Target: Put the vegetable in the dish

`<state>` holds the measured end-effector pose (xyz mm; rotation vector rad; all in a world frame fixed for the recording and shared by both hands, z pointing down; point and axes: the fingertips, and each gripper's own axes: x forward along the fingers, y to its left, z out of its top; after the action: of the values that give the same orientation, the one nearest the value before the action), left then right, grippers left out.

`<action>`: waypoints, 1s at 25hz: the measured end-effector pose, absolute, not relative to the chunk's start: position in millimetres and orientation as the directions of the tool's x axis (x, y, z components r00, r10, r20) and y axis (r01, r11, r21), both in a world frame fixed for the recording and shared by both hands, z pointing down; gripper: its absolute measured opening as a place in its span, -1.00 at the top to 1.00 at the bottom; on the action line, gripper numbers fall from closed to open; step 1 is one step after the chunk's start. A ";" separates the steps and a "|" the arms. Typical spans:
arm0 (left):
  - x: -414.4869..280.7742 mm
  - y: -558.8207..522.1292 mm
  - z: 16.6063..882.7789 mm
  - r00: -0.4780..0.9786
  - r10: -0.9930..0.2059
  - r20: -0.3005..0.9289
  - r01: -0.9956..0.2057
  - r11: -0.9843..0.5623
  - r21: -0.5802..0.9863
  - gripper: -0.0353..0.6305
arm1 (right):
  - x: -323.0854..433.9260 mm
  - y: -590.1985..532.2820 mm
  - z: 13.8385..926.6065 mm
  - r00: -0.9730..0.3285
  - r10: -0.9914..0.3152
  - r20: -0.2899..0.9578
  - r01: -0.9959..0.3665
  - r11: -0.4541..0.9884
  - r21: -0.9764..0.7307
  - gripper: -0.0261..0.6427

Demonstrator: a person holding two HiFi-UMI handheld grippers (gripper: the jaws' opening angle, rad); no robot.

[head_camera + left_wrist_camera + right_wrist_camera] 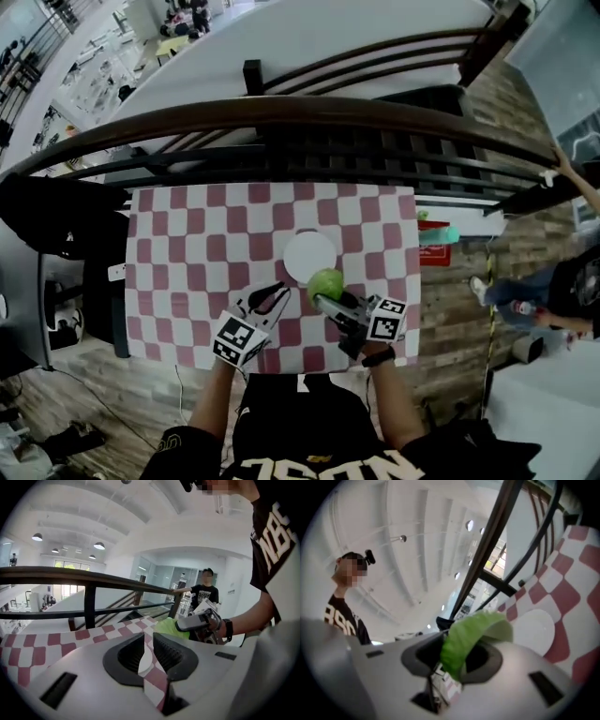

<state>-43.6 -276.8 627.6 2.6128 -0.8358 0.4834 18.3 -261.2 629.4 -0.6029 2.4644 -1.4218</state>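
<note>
Two grippers are hanging low over the checkered desk (178, 234) in the head view, both on the person's side of the white dish (309, 255). The right gripper (326, 300) is carrying the green vegetable (326, 283) at the dish's near rim, probably so that it can drop inside. The left gripper (272, 296) is sitting just beside the dish's near-left edge, apparently standing clear of the delivery.

Looking along the left gripper (149, 641), its jaws are sitting almost together, with only a sliver of checkered cloth showing between them and nothing in their grasp. Beyond them, the right gripper (197, 620) is holding the vegetable (165, 627) above the desk.

Looking along the right gripper (457, 656), its jaws are clenching the vegetable (471, 632), a leafy piece curling up from between them. The dish (534, 630) is lying empty just beyond it on the cloth. The placing is looking close but not yet done, and the release is probably calling for the leaf to be fully over the dish.
</note>
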 end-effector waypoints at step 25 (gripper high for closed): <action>22.0 -290.7 672.1 0.822 0.110 0.559 -0.007 -0.979 0.203 -0.49 | -8.7 -281.2 639.4 -0.990 0.015 -0.141 0.120 0.615 -0.779 0.45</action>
<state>22.0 -290.7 672.1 2.8096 0.0805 0.8789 -8.7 -281.2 639.4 0.1144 2.7137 -1.3224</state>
